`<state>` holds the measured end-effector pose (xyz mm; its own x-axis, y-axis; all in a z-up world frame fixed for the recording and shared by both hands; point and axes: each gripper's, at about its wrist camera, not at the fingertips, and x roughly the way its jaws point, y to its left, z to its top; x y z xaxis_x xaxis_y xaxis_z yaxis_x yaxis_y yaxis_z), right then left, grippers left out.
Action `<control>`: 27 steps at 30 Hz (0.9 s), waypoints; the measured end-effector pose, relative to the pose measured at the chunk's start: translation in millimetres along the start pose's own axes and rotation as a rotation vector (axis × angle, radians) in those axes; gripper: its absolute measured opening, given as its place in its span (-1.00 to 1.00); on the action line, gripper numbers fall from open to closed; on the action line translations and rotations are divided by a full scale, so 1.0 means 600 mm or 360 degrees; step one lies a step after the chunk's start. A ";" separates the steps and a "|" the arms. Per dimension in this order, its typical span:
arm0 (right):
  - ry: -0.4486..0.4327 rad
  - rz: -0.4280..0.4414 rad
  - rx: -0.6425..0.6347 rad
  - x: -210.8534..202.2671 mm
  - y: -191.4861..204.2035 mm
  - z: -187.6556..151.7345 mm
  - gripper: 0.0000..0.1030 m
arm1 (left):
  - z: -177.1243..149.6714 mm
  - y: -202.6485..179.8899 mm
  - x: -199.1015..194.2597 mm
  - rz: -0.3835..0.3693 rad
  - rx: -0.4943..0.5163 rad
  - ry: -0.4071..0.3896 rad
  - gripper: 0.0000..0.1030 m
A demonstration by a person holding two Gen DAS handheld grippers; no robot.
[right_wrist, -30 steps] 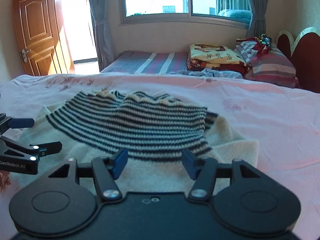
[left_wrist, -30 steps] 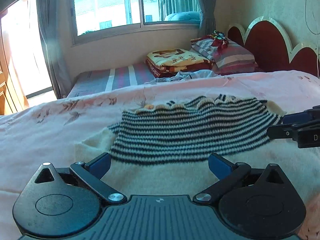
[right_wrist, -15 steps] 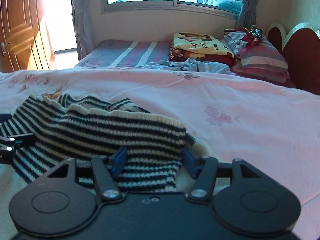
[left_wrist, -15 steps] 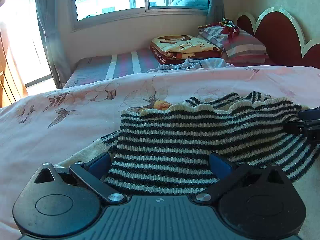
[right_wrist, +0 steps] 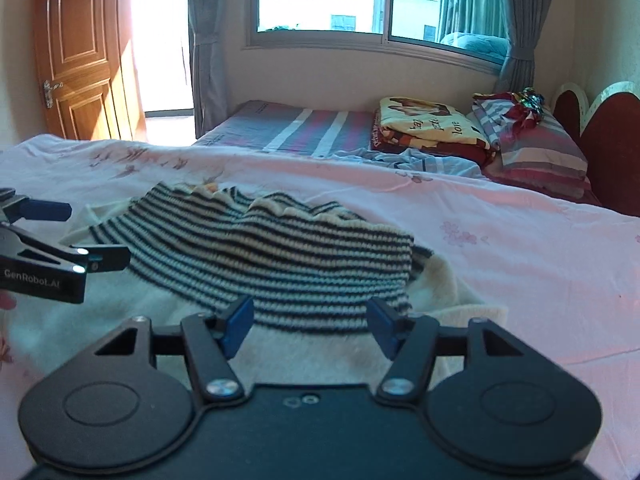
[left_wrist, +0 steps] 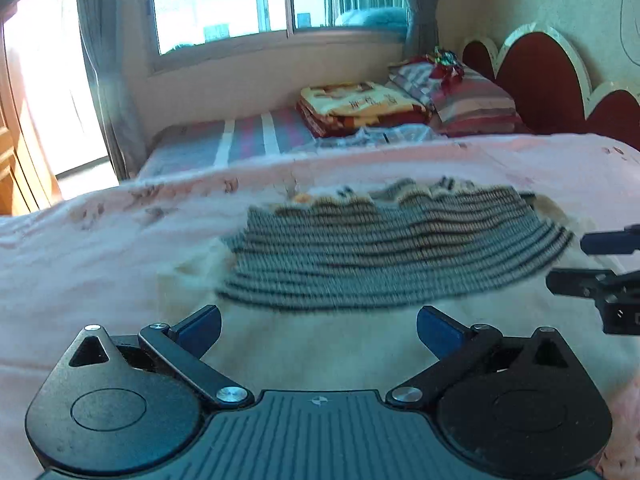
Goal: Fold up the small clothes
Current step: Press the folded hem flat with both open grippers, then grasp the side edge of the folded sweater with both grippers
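**Both grippers free above a half-folded striped knit**

- Left gripper: jaws spread wide, blue pads well apart, nothing between them. It hangs just short of the near edge of the garment, over the cream part.
- Right gripper: jaws likewise spread and empty. Its pads sit just above the near hem of the striped layer; whether they touch the cloth I cannot tell.
- Each gripper shows at the edge of the other's view, so the two flank the garment, one at either end.
- Striped knit garment: lies ahead of both grippers on the bed. The dark-and-cream striped layer rests on top of a plain cream panel, which sticks out on the near side and at both ends. Far edge scalloped and a little rumpled.
- Reading: the striped part looks laid over the cream as a first fold, and the empty jaws at the two ends suit taking fresh corners for the next fold. The left view is motion-blurred, so finer detail there is unreliable.
- Surface: pink floral bedsheet, soft, mildly creased; expect the knit to drag on it rather than slide.
- Room: second bed with a striped mattress beyond, folded blanket, striped pillow, red scalloped headboard, window with grey curtains, wooden door far left of the right gripper.
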<state>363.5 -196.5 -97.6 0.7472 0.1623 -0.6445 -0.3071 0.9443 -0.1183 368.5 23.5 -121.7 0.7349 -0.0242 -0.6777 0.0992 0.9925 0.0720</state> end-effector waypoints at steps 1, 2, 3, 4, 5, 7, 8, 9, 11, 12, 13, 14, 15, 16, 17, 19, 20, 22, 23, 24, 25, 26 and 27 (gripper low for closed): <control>0.0007 -0.0033 -0.0016 -0.002 0.003 -0.012 0.19 | -0.021 -0.002 -0.007 -0.0010 -0.0017 0.0040 1.00; 0.0026 -0.0043 -0.0028 -0.001 0.003 -0.023 0.20 | -0.044 -0.002 -0.013 -0.0017 -0.0020 0.0076 1.00; 0.0077 -0.0054 -0.0037 0.007 0.001 -0.035 0.24 | -0.063 0.003 -0.018 -0.0010 -0.0074 0.0087 1.00; 0.0054 -0.0034 -0.0005 0.009 -0.005 -0.044 0.26 | -0.076 0.013 -0.028 -0.0033 -0.0172 0.0084 1.00; 0.0048 -0.0017 0.0044 0.010 -0.012 -0.047 0.27 | -0.081 0.019 -0.036 -0.0030 -0.0219 0.0102 1.00; 0.0081 -0.0019 0.0071 0.014 -0.015 -0.039 0.28 | -0.084 0.029 -0.058 0.0023 -0.0259 0.0096 1.00; 0.0096 -0.0032 0.0070 0.014 -0.010 -0.038 0.30 | -0.089 0.037 -0.072 0.0033 -0.0283 0.0081 1.00; 0.0107 -0.0041 0.0078 0.016 -0.008 -0.037 0.31 | -0.094 0.047 -0.086 0.0040 -0.0311 0.0067 1.00; 0.0123 -0.0057 0.0099 0.017 -0.006 -0.035 0.32 | -0.105 0.070 -0.114 0.0070 -0.0355 0.0047 1.00; 0.0131 -0.0072 0.0119 0.014 -0.004 -0.031 0.32 | -0.114 0.082 -0.127 0.0086 -0.0383 0.0048 1.00; 0.0130 -0.0083 0.0174 0.007 -0.005 -0.029 0.32 | -0.124 0.094 -0.139 0.0088 -0.0426 0.0060 1.00; 0.0111 -0.0050 0.0240 -0.004 -0.005 -0.027 0.31 | -0.135 0.107 -0.149 0.0069 -0.0489 0.0077 1.00; 0.0085 -0.0003 0.0306 -0.016 -0.006 -0.027 0.29 | -0.149 0.120 -0.160 0.0046 -0.0567 0.0081 1.00; 0.0059 0.0052 0.0377 -0.031 -0.004 -0.027 0.27 | -0.164 0.133 -0.170 0.0016 -0.0669 0.0083 1.00; 0.0042 0.0091 0.0423 -0.043 -0.001 -0.027 0.26 | -0.178 0.144 -0.175 -0.0023 -0.0780 0.0086 1.00; 0.0017 0.0171 0.0477 -0.067 0.009 -0.026 0.12 | -0.209 0.164 -0.184 -0.0123 -0.1040 0.0056 0.99; 0.0007 0.0206 0.0495 -0.076 0.013 -0.028 -0.13 | -0.223 0.170 -0.184 -0.0178 -0.1167 0.0037 0.99; -0.0004 0.0270 0.0521 -0.094 0.019 -0.031 -0.27 | -0.243 0.174 -0.176 -0.0285 -0.1376 -0.0002 0.99; -0.0011 0.0286 0.0525 -0.101 0.020 -0.034 -0.37 | -0.248 0.172 -0.171 -0.0310 -0.1439 -0.0017 0.98; -0.0013 0.0293 0.0529 -0.107 0.021 -0.038 -0.42 | -0.250 0.167 -0.164 -0.0327 -0.1482 -0.0023 0.86; -0.0011 0.0294 0.0528 -0.111 0.021 -0.041 -0.42 | -0.251 0.162 -0.154 -0.0332 -0.1516 -0.0018 0.68; -0.0009 0.0289 0.0526 -0.116 0.021 -0.045 -0.42 | -0.251 0.160 -0.142 -0.0330 -0.1550 -0.0004 0.64; -0.0011 0.0280 0.0523 -0.121 0.020 -0.049 -0.42 | -0.251 0.154 -0.130 -0.0335 -0.1578 0.0002 0.63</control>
<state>288.2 -205.5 -74.7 0.7041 0.3315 -0.6279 -0.2268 0.9430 0.2435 219.2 135.4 -172.4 0.7658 -0.2107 -0.6077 -0.3757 0.6204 -0.6885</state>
